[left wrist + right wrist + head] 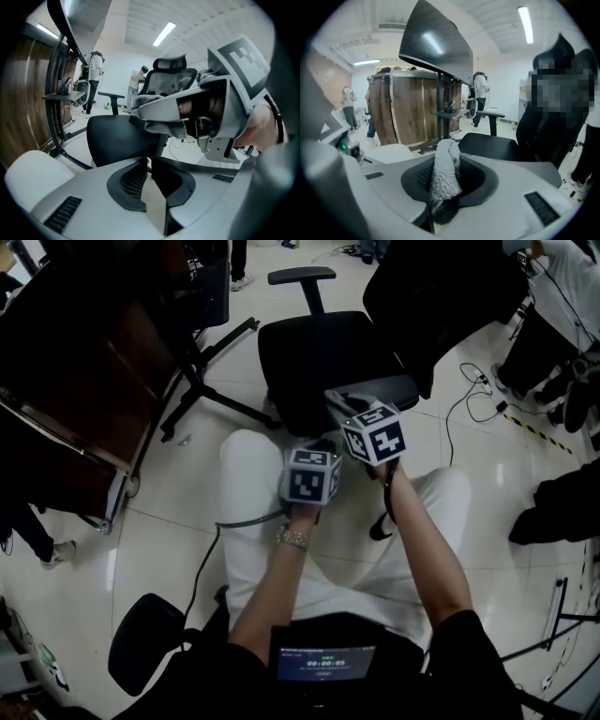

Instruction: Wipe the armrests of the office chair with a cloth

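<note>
A black office chair (323, 352) stands in front of my knees, its far armrest (302, 276) raised on a post and its near armrest (398, 385) by the seat's right edge. My right gripper (345, 405) hovers at the near armrest's left end, shut on a grey-white nubbly cloth (444, 176) that sticks up between the jaws. The left gripper (317, 448) sits just left of and behind it, shut with nothing in it (151, 164). In the left gripper view the cloth (164, 125) hangs from the right gripper above the seat (117, 140).
A wood-panelled table (84, 381) on a black wheeled frame stands to the left. A second black chair (441, 296) is at the back right, and cables (469, 399) trail over the tiled floor. Other people's legs (562, 502) are at the right. A stool seat (141, 652) is near my left.
</note>
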A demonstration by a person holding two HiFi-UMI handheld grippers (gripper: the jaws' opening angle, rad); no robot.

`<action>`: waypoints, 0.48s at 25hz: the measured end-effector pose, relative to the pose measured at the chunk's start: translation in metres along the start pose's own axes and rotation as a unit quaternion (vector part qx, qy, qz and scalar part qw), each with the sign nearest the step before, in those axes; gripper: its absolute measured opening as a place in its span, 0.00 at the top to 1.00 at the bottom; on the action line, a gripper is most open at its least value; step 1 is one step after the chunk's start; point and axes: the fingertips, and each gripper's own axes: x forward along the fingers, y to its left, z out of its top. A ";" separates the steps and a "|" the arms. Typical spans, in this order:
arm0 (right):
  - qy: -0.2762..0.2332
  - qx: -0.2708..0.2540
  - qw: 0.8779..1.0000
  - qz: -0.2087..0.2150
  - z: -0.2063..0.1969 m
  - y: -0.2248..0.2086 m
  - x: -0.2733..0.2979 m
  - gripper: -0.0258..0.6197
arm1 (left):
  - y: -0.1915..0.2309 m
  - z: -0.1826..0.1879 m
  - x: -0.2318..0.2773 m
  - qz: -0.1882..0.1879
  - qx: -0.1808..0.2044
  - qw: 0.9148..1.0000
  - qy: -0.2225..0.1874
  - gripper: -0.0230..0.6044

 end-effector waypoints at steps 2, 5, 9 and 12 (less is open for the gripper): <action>-0.022 0.023 0.999 -0.005 0.007 -0.016 -0.013 0.81 | 0.000 0.000 0.000 -0.002 -0.003 1.000 0.000 0.91; -0.041 0.050 0.996 -0.068 0.013 -0.081 -0.042 0.81 | -0.001 0.000 0.000 -0.006 -0.004 1.000 -0.002 0.91; -0.021 0.106 0.978 -0.180 -0.012 -0.187 -0.078 0.81 | -0.007 -0.005 0.001 -0.015 -0.002 1.000 0.003 0.91; 0.011 0.137 0.963 -0.231 -0.045 -0.224 -0.080 0.81 | -0.014 -0.007 0.003 -0.025 -0.001 1.000 0.005 0.91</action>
